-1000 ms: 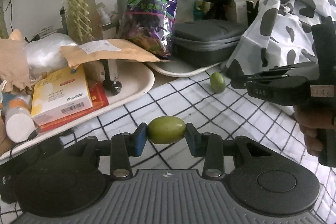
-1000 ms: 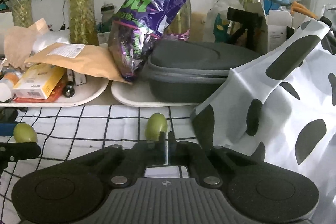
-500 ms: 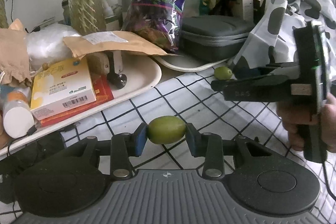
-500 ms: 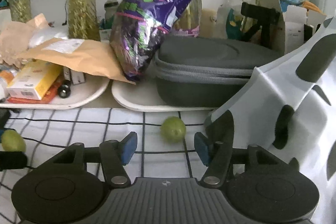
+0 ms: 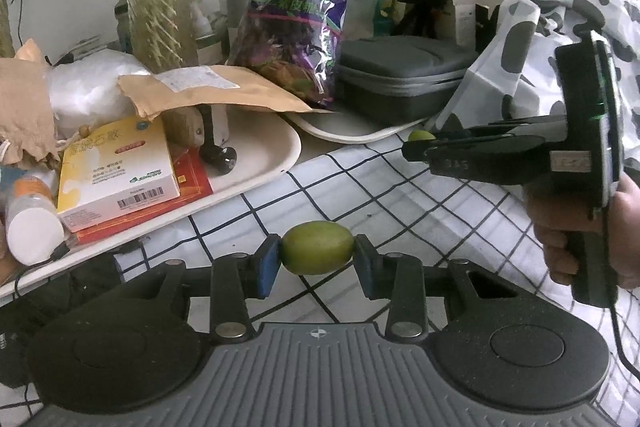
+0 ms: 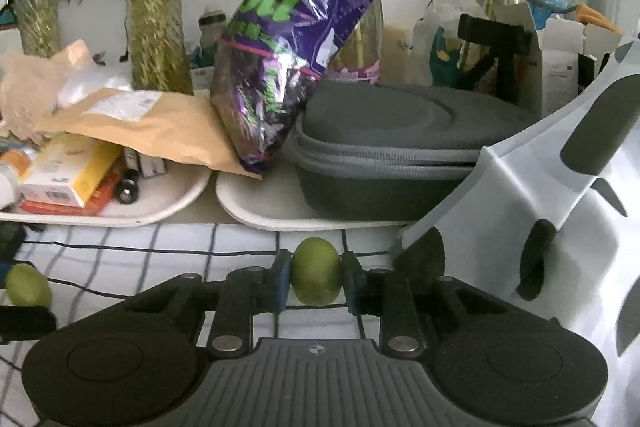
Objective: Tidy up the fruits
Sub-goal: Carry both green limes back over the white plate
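My left gripper is shut on a green fruit and holds it above the checked tablecloth. My right gripper is shut on a second green fruit, low over the cloth near the grey case. From the left wrist view the right gripper shows at the right, with the second fruit at its tip. In the right wrist view the left gripper's fruit shows at the far left edge.
Two white trays stand behind the cloth. They carry a grey zip case, a purple snack bag, a brown envelope and boxes. Plant vases stand at the back. A cow-print cloth lies at the right.
My right gripper opened, moved forward around the green fruit on the cloth and closed on it. My left gripper kept its fruit and drifted slightly.
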Demonstrator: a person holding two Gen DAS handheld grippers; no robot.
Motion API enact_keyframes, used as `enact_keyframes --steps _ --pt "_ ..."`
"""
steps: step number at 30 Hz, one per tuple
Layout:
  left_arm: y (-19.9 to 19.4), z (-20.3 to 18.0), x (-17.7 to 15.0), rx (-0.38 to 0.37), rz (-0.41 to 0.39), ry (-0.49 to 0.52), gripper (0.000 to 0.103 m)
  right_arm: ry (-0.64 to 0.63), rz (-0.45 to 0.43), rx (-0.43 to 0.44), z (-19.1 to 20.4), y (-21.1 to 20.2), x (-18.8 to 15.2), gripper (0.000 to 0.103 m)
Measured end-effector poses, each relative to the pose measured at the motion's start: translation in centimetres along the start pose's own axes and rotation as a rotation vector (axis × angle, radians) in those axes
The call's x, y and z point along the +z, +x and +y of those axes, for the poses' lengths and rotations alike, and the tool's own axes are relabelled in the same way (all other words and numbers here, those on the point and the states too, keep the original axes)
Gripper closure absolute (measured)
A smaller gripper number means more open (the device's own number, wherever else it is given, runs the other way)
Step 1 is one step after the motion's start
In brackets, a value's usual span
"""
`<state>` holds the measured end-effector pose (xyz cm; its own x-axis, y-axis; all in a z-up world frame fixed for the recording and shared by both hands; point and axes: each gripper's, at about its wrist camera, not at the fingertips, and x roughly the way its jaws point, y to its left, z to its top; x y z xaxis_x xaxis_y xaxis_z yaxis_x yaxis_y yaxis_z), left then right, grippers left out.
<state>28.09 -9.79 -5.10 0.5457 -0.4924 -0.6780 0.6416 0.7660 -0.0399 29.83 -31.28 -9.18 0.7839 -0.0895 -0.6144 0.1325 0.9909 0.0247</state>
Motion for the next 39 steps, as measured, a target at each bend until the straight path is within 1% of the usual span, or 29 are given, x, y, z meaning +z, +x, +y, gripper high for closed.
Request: enact_keyframes --steps 6,13,19,24,27,31,35,39 --pt "-2.1 -0.5 -0.3 0.004 -0.009 0.002 0.065 0.009 0.001 0.052 0.4 -3.2 0.1 0.076" --pt "-5.2 -1.1 -1.5 0.020 -0.011 -0.004 0.065 -0.007 -0.004 0.153 2.1 -8.5 -0.4 0.076" --pt "-9.2 -1.3 -2.6 0.020 -0.030 -0.041 0.065 -0.018 0.006 0.215 3.1 -13.3 -1.9 0.076" --pt "-12.7 -2.0 -4.3 0.018 -0.038 -0.059 0.065 -0.024 0.026 0.259 3.7 -16.8 -3.6 0.075" --pt "-14.3 -2.6 -5.5 0.024 -0.030 -0.059 0.065 -0.032 0.036 0.291 4.5 -18.9 -4.8 0.075" --pt "-16.1 -3.5 -7.2 0.024 -0.008 -0.063 0.065 -0.039 0.064 0.356 5.7 -21.4 -6.4 0.075" --pt "-17.5 -4.6 -8.8 0.005 0.022 -0.067 0.065 -0.054 0.093 0.407 6.8 -23.4 -8.0 0.075" --pt "-18.1 -6.0 -10.5 -0.033 0.082 -0.074 0.065 -0.034 0.132 0.444 7.1 -24.6 -9.2 0.075"
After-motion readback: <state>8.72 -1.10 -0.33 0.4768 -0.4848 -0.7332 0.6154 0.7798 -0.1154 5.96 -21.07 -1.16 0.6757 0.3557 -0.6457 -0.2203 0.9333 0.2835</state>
